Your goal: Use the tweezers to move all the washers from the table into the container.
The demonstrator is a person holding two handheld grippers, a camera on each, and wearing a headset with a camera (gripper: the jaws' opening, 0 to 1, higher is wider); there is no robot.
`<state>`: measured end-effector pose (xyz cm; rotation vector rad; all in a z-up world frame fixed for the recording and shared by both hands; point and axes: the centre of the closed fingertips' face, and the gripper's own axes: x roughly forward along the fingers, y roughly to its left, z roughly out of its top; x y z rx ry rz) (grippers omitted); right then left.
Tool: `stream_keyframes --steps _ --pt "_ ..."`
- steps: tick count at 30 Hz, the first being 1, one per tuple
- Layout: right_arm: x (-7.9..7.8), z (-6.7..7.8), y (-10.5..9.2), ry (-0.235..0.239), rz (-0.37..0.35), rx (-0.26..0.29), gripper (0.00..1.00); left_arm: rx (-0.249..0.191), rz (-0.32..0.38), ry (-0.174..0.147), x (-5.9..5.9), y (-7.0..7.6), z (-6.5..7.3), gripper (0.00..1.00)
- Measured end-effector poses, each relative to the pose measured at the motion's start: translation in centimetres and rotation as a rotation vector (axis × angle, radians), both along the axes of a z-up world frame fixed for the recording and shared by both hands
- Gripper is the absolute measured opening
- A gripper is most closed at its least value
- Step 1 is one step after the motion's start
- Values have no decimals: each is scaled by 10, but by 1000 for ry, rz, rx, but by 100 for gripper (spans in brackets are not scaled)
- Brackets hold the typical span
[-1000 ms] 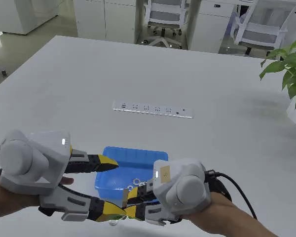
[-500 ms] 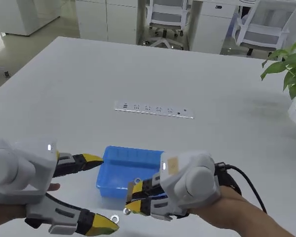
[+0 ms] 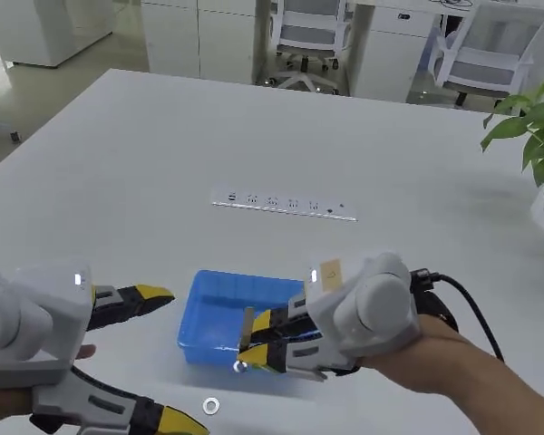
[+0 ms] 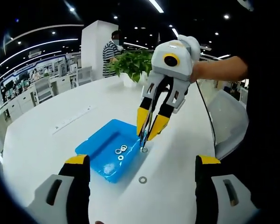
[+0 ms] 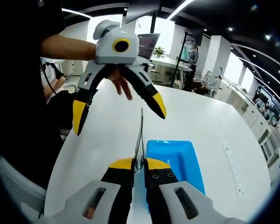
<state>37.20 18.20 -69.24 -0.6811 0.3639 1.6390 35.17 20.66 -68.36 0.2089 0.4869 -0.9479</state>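
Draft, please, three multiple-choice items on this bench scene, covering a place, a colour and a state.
1. Where does the washer outside the container lie?
A. inside it
B. on the table beside it
C. stacked on another washer
2. What colour is the container?
A. red
B. blue
C. green
3. The left tool is:
A. open and empty
B. shut and empty
C. shut on a washer
Answers: 1 B, it lies on bare table by the container's near wall; 2 B, its walls are blue; 3 A, its jaws stand wide apart with nothing between them.
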Motion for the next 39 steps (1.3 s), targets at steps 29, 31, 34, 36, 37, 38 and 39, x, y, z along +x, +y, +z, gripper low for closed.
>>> stream_keyframes --steps 29,31,34,36,37,38,39 --pt "55 -2 22 -1 -72 62 9 -65 62 -6 3 8 4 99" --pt "58 -6 23 -2 -74 56 9 -68 62 -7 4 9 4 99" --pt "60 -11 27 1 -71 56 9 -72 63 -11 6 10 5 99" --pt "61 -14 29 6 -69 54 9 -74 65 -12 7 10 6 99" --pt "60 -16 30 4 -65 53 9 -75 65 -14 8 10 6 99" --pt "61 -18 32 7 -62 52 9 -78 66 -18 9 10 7 99" --pt "61 -20 33 10 -61 51 9 -80 66 -18 10 10 7 99"
